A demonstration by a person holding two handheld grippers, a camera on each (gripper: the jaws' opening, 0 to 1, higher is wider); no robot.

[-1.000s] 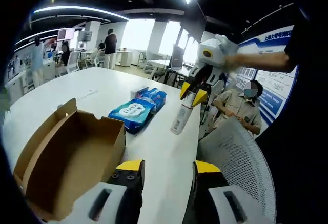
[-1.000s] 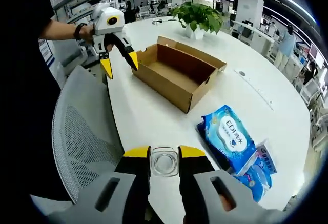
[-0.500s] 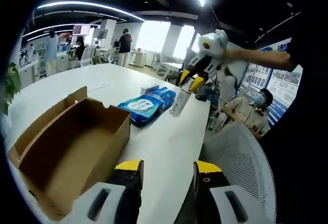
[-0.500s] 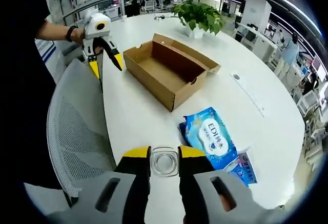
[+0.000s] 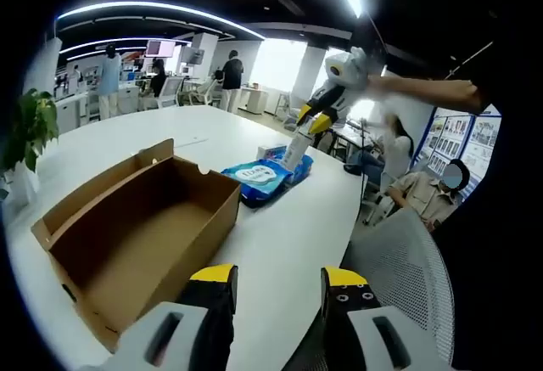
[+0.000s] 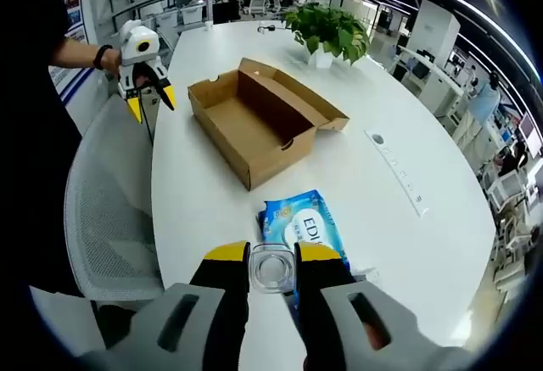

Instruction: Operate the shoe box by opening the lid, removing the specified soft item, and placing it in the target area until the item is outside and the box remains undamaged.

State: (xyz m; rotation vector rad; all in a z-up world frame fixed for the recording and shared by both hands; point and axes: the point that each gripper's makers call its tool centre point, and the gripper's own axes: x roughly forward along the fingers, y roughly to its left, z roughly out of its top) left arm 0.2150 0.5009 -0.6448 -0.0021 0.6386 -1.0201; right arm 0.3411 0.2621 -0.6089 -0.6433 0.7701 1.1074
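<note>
Brown cardboard shoe box (image 6: 259, 129) stood open and empty near the desk's (image 6: 407, 252) chair-side edge.

Clear bottle (image 6: 272, 269) was pinched in the right gripper (image 6: 272, 262), above one blue wipes pack (image 6: 305, 227); that pack looked soft, light, slippery-filmed, best taken across its middle; left gripper (image 6: 146, 103) stood wide and empty beside the box; one box, one bottle, two packs by my count; one potted plant (image 6: 333, 31) at the far edge.

Open, apparently empty cardboard shoe box (image 6: 259, 129) on table.
</note>
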